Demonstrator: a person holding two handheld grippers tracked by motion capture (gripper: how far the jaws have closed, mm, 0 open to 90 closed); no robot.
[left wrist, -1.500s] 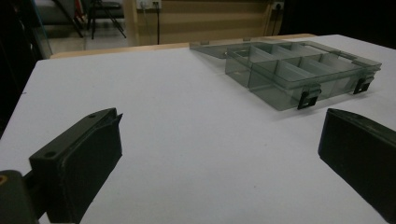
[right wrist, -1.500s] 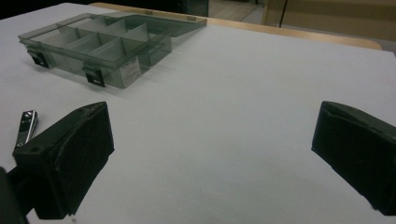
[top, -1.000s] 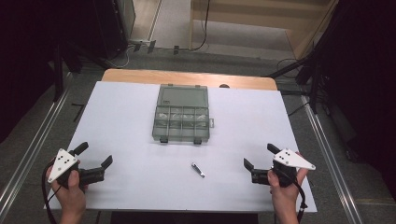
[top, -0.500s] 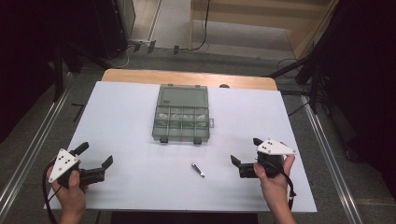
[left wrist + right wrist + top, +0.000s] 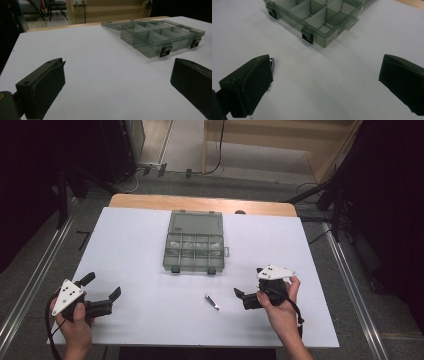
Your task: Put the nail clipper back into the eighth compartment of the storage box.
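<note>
White table sheet (image 5: 140, 245) carries wide bare margins left and right of the compartment box (image 5: 195, 251), which lies open at centre rear, lid flat toward the wooden far edge (image 5: 200, 202). Dark floor and metal rails flank the table. A small metal piece (image 5: 212, 301) lies near the front, long axis diagonal, just beside the right gripper (image 5: 245, 296), jaws spread, empty. Left gripper (image 5: 102, 292) near the front-left corner, jaws likewise spread, empty.
</note>
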